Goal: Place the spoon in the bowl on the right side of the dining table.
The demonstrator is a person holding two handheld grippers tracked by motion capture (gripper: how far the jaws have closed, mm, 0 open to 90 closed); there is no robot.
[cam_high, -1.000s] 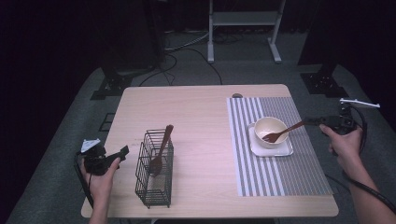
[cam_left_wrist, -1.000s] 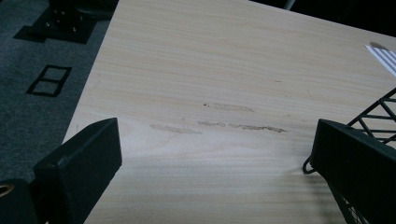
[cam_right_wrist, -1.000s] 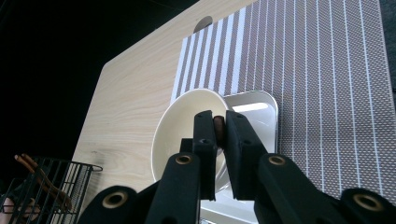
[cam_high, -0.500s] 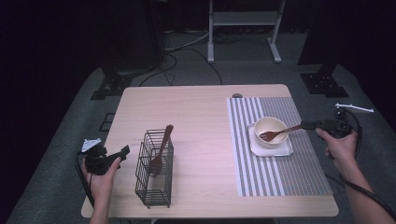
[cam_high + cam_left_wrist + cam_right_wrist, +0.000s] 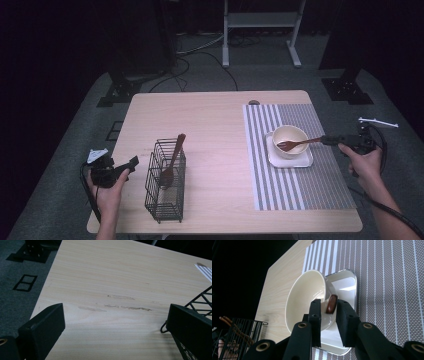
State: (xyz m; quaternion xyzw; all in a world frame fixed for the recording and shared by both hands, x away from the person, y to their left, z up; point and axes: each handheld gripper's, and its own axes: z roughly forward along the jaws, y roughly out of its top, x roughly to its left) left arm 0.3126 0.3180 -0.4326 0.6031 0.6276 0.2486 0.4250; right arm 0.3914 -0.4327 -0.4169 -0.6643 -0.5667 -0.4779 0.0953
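Right gripper (image 5: 329,315) clamps the brown wooden spoon's (image 5: 296,145) handle over the cream bowl (image 5: 289,140); left gripper (image 5: 121,167), jaws spread, sits beside the black wire basket (image 5: 165,187).

**Counter layout: basket at near left, bowl at right**

A wire basket (image 5: 165,187) stands on the counter (image 5: 215,130) near its front-left corner, with a spoon (image 5: 171,161) upright in it. A placemat (image 5: 295,195) covers the counter's right side. On the placemat, toward the right edge, sits a tray (image 5: 290,159) carrying a bowl (image 5: 289,138). A second spoon (image 5: 298,144) rests in the bowl, its handle reaching toward the right edge.
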